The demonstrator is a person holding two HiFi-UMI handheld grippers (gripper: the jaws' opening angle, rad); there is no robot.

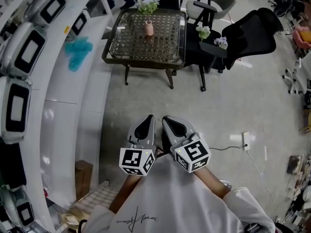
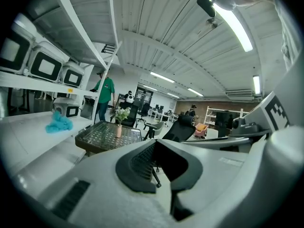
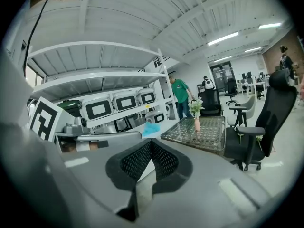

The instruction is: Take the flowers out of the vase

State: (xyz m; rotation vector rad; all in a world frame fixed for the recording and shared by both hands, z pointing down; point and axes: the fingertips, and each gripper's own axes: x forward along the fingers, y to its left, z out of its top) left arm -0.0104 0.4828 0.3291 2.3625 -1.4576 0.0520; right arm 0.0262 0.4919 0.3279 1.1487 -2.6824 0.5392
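Flowers (image 1: 148, 5), white and leafy, still sat in the pink vase (image 1: 148, 28); left tool (image 1: 146, 125) and right tool (image 1: 172, 124) were closed tight, empty, well short of it.

My head camera looks steeply down past my chest onto the left gripper (image 1: 145, 126) and right gripper (image 1: 174, 125) close below, with the floor and the far worktop (image 1: 141, 61) beyond. Each gripper's camera sits just behind its own jaws and looks nearly level along them toward that worktop, well off. All three views share the worktop, its vase (image 1: 148, 28) and the black chair (image 1: 252, 30) beside it.
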